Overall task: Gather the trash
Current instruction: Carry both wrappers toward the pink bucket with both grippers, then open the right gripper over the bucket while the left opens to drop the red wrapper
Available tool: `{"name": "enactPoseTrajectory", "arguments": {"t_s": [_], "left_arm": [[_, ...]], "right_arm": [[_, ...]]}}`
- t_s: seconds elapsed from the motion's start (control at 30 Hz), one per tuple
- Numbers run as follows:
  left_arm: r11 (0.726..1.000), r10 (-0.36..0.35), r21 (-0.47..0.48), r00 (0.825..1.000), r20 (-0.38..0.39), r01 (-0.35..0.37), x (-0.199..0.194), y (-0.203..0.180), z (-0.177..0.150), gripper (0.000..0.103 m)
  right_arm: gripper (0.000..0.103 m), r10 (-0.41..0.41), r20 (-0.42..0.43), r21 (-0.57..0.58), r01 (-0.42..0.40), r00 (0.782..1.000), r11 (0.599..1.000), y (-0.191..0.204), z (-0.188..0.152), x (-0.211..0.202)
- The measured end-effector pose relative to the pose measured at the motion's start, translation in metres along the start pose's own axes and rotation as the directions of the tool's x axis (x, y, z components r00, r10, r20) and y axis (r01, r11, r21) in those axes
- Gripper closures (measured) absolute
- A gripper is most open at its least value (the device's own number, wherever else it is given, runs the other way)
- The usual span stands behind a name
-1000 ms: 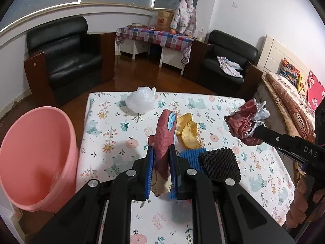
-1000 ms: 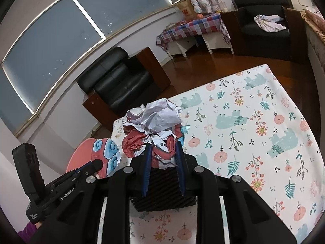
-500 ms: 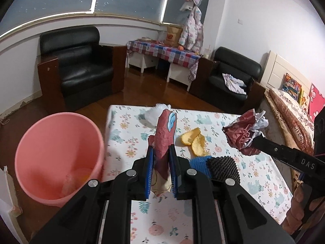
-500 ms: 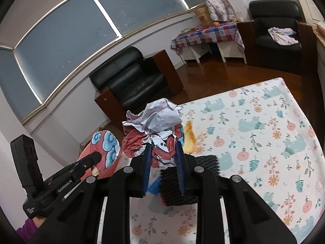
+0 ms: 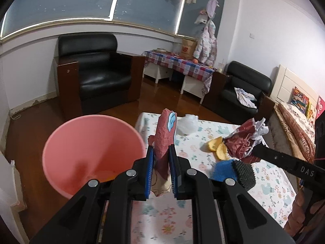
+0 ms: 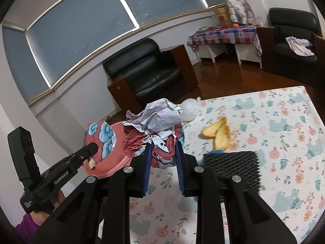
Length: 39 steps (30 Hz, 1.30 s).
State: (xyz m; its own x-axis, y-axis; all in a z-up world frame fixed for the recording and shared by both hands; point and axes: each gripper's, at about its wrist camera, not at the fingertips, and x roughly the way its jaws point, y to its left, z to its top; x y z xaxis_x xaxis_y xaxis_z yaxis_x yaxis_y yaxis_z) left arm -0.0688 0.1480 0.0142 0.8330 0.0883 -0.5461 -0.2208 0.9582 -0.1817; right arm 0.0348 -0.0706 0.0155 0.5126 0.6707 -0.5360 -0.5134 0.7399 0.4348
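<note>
Left gripper (image 5: 160, 158) clamps the light red wrapper (image 5: 165, 140) mid-length; right gripper (image 6: 162, 156) pinches soft, springy crumpled paper (image 6: 154, 122) low.

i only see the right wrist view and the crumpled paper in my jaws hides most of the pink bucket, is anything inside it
observer: Yes. The left wrist view looks down into the pink plastic bucket, and something yellow-orange lies at its bottom.
operator: is the left gripper really clamped on that red wrapper with blue clouds
observer: The left gripper is shut on the red crumpled wrapper. Its blue pads press both sides, and a brownish end hangs below them.
operator: whats the blue sliver by the black mesh block
observer: It looks like a blue sponge, partly hidden behind the black mesh block.
</note>
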Motion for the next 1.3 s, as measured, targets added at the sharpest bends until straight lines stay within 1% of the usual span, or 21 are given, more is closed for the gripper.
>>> {"name": "enactPoseTrajectory", "arguments": {"t_s": [0.17,0.37,0.6,0.73,0.9,1.03,1.13,1.23,1.3], "left_arm": [[0.999,0.024,-0.035,1.0,0.011,-0.023,-0.006,0.026,-0.001,0.089],[0.996,0.054,-0.072,0.998,0.011,-0.053,-0.007,0.056,-0.003,0.089],[0.991,0.086,-0.104,0.996,0.007,-0.084,-0.005,0.082,-0.005,0.089],[0.986,0.111,-0.127,0.994,-0.002,-0.111,-0.004,0.096,-0.008,0.089],[0.978,0.14,-0.151,0.99,-0.027,-0.142,0.001,0.114,-0.014,0.089],[0.971,0.16,-0.173,0.986,-0.055,-0.167,0.011,0.128,-0.017,0.089],[0.967,0.163,-0.185,0.984,-0.073,-0.174,0.017,0.137,-0.02,0.089],[0.964,0.157,-0.201,0.983,-0.092,-0.173,0.024,0.141,-0.023,0.086],[0.962,0.15,-0.216,0.983,-0.103,-0.169,0.028,0.144,-0.024,0.079]], "right_arm": [[0.079,0.011,-0.036,-0.046,-0.012,0.999,0.999,0.022,0.0,0.018],[0.079,0.016,-0.054,-0.101,-0.022,0.998,0.995,0.047,0.007,0.034],[0.079,0.045,-0.081,-0.127,-0.055,0.996,0.99,0.071,0.012,0.058],[0.079,0.071,-0.103,-0.135,-0.085,0.992,0.987,0.081,0.014,0.077],[0.079,0.092,-0.152,-0.151,-0.115,0.984,0.982,0.099,0.011,0.105],[0.079,0.095,-0.192,-0.175,-0.13,0.977,0.976,0.115,0.006,0.129],[0.079,0.093,-0.212,-0.178,-0.132,0.973,0.975,0.12,0.002,0.142],[0.079,0.09,-0.232,-0.164,-0.131,0.969,0.978,0.121,-0.003,0.153],[0.077,0.083,-0.256,-0.157,-0.126,0.963,0.979,0.121,-0.005,0.16]]}}
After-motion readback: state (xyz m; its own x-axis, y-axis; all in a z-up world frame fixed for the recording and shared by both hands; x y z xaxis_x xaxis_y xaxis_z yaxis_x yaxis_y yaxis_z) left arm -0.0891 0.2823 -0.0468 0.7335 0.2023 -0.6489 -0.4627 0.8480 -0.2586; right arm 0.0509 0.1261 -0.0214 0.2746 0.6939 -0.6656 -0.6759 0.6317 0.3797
